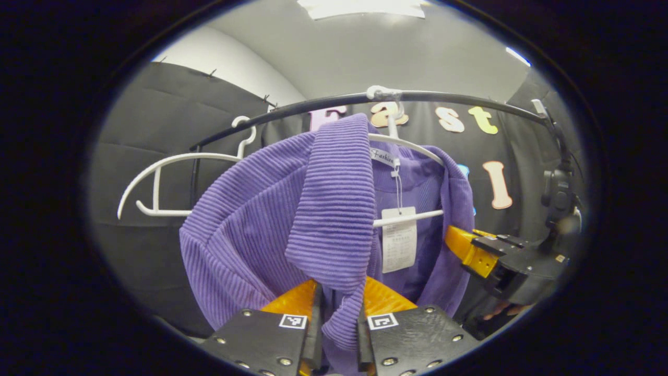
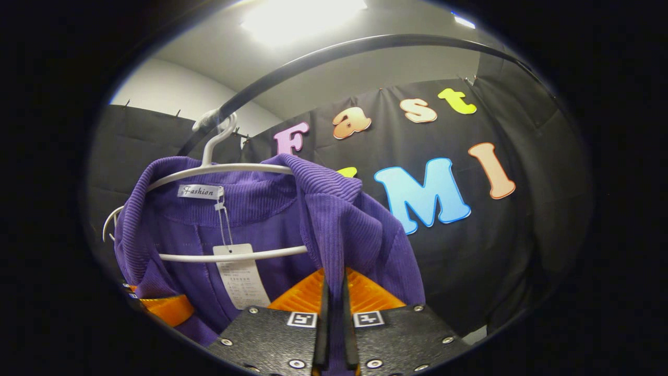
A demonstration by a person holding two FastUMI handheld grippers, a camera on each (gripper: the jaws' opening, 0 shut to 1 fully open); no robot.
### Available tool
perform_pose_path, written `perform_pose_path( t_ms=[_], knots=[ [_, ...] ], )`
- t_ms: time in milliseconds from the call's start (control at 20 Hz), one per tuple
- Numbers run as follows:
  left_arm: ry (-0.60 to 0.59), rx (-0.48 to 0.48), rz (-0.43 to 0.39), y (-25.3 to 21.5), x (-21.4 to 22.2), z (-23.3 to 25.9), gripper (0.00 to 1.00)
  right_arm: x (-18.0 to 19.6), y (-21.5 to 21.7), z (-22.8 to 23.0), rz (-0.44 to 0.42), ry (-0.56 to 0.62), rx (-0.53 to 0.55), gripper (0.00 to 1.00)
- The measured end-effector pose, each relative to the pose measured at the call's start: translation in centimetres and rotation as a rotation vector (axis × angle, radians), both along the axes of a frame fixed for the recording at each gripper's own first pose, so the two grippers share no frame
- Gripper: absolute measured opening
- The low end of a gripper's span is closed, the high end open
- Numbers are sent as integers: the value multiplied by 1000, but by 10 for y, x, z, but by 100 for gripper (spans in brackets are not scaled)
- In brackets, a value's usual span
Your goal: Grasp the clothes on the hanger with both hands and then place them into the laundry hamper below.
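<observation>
A purple ribbed garment (image 1: 250, 219) hangs on a white hanger (image 1: 412, 149) from a black rail (image 1: 323, 102). My left gripper (image 1: 339, 297) is shut on the garment's front edge, with a fold of purple cloth pinched between its fingers. In the left gripper view the right gripper (image 1: 462, 245) holds the garment's far side at the right. In the right gripper view the same garment (image 2: 360, 224) drapes over the hanger (image 2: 224, 168), and my right gripper (image 2: 334, 292) is shut on its other front edge. A paper tag (image 2: 240, 277) dangles inside the collar.
A second, bare white hanger (image 1: 167, 180) hangs on the rail to the left of the garment. The rail (image 2: 334, 52) arches overhead in the right gripper view. Black cloth walls close in behind and at the sides.
</observation>
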State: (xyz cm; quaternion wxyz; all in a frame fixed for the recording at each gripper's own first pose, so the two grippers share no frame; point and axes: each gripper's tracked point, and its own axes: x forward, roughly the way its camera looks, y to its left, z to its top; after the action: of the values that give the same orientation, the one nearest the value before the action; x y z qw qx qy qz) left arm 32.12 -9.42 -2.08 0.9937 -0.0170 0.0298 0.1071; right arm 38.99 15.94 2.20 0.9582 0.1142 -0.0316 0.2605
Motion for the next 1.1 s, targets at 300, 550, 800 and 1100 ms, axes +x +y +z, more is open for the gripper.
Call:
perform_pose_path(
  t_ms=[300, 550, 800, 1100],
  knots=[
    [-44, 7, -47, -7, -15, 28, 7, 4, -27, 48, -61, -129, 47, 3],
    [-116, 43, -79, -12, -40, 80, 11, 13, -47, 84, -115, -210, 56, 3],
    [-170, 79, -74, -3, -61, 125, 6, 31, -60, 104, -157, -266, 45, 4],
    [-187, 88, -16, 50, -63, 150, 11, 53, -69, 108, -196, -292, 19, 4]
  ],
)
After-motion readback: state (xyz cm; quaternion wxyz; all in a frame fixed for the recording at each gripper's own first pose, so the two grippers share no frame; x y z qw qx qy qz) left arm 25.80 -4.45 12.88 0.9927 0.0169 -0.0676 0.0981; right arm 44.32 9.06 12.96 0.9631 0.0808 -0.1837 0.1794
